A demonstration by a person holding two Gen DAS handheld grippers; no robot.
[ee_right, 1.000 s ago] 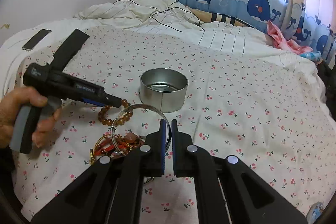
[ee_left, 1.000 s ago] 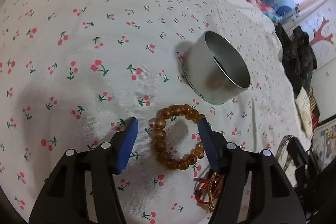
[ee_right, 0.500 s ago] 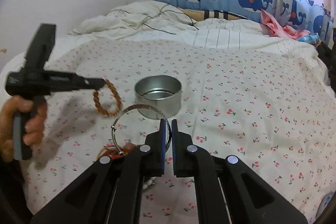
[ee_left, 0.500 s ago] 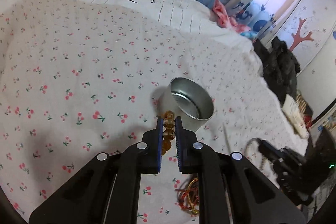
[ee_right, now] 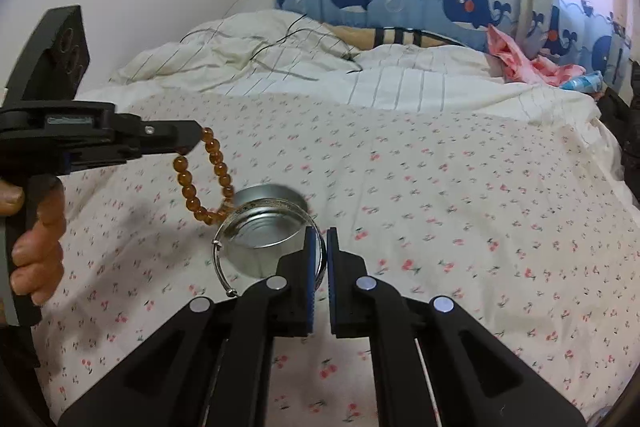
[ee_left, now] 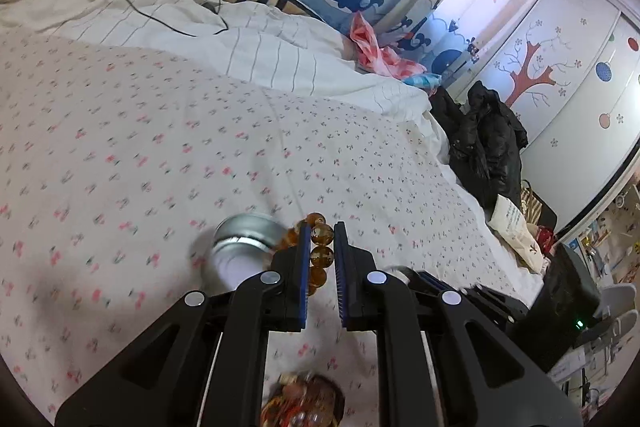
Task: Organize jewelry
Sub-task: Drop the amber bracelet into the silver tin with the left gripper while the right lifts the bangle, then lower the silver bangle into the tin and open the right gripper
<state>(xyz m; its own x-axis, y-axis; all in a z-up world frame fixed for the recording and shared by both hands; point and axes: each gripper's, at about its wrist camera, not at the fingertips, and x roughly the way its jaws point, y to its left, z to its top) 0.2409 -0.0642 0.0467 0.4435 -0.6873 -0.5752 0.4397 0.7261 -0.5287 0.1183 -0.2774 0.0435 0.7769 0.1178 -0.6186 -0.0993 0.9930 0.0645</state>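
**Two bracelets lifted over the tin**

The left hand-held gripper (ee_left: 322, 259) is clamped on an amber bead bracelet (ee_right: 204, 179), its blue pads pinching a few beads at the top of the loop. In the right wrist view the rest of the bracelet hangs free in the air, its lowest beads just above the near-left rim of the round metal tin (ee_right: 266, 223). A person's hand (ee_right: 38, 247) grips the left handle. The right hand-held gripper (ee_right: 318, 255) is closed on a thin silver bangle (ee_right: 230, 227), which juts out to the left in front of the tin. The tin stands upright and open on the cherry-print bed sheet (ee_right: 440, 195). In the left wrist view, a blurred heap of red cord and beads (ee_left: 302, 405) lies on the sheet below the gripper.
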